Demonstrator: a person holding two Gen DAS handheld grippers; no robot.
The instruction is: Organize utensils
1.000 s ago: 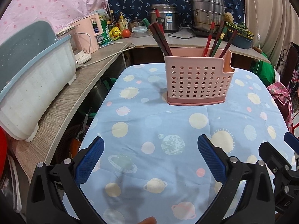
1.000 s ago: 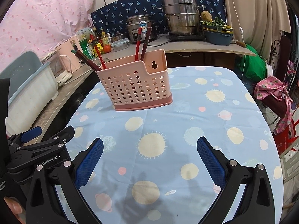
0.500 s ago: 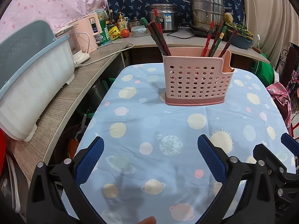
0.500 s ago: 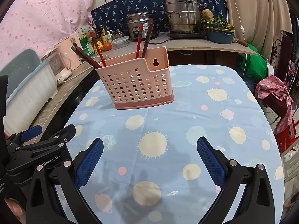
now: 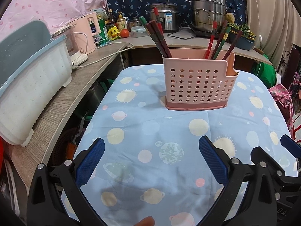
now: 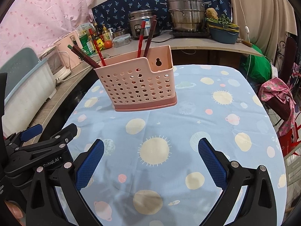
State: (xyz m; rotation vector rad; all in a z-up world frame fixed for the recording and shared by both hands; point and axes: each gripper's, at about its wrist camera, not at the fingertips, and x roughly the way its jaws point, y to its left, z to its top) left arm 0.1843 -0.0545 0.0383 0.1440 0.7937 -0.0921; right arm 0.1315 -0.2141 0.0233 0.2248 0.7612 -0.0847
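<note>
Table (image 5: pixel 235 131) covered by a planet-print cloth.
1 pink utensil caddy (image 5: pixel 197 86) is set upright near the far edge.

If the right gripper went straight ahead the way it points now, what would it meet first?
Probably the tablecloth: the open, empty right gripper points slightly down at bare cloth. The pink utensil holder sits ahead but left of its line; depth is hard to judge.

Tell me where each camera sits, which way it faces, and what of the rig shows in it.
Left wrist: on the left gripper, facing forward over the table at the pink utensil basket; the right gripper shows at its right edge.
Right wrist: on the right gripper, facing the same way; the left gripper shows at its left edge.
Shared: basket, chopsticks, planet tablecloth, steel pots. Both grippers open and empty.
</note>
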